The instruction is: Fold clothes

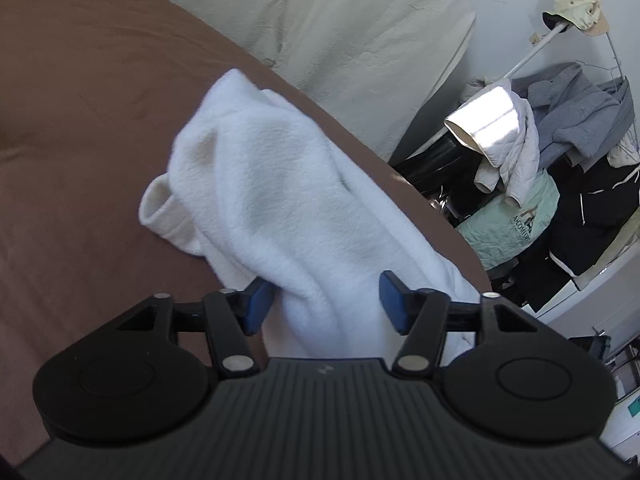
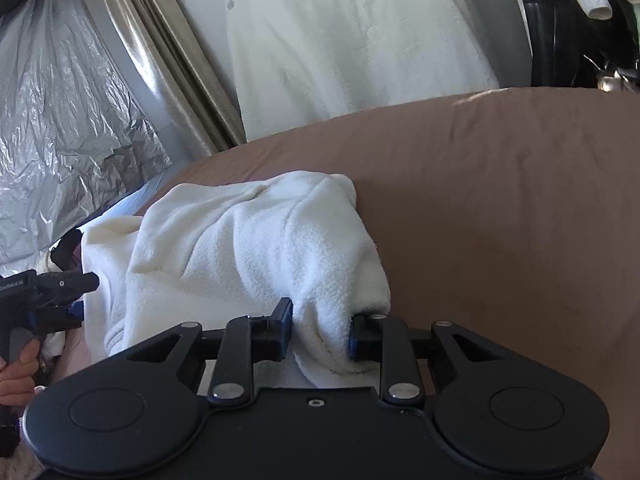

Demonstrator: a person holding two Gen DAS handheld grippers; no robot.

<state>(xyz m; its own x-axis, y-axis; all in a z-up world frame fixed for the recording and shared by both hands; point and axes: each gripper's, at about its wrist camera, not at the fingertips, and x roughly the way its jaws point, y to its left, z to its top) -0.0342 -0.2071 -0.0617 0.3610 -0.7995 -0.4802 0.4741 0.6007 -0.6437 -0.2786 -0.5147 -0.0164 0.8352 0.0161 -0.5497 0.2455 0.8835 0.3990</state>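
A white fleece garment [image 1: 260, 184] lies crumpled on the brown bed sheet [image 1: 80, 120], with one cuffed sleeve end [image 1: 156, 200] pointing left. My left gripper [image 1: 326, 304] is open. The fleece runs between its blue pads [image 1: 258, 304], which stand apart from it. In the right wrist view the same garment [image 2: 240, 248] is bunched up, and my right gripper [image 2: 320, 332] is shut on a thick fold at its near corner. The left gripper [image 2: 76, 284] shows at the left edge of that view, held by a person's hand [image 2: 16, 364].
The bed edge curves past a large cream cover [image 1: 340, 20] against the wall. To the right a rack holds piled jackets [image 1: 560, 140] and a hat [image 1: 580, 8]. A curtain [image 2: 160, 60] and crinkled plastic sheeting [image 2: 52, 120] stand at the bed's left side.
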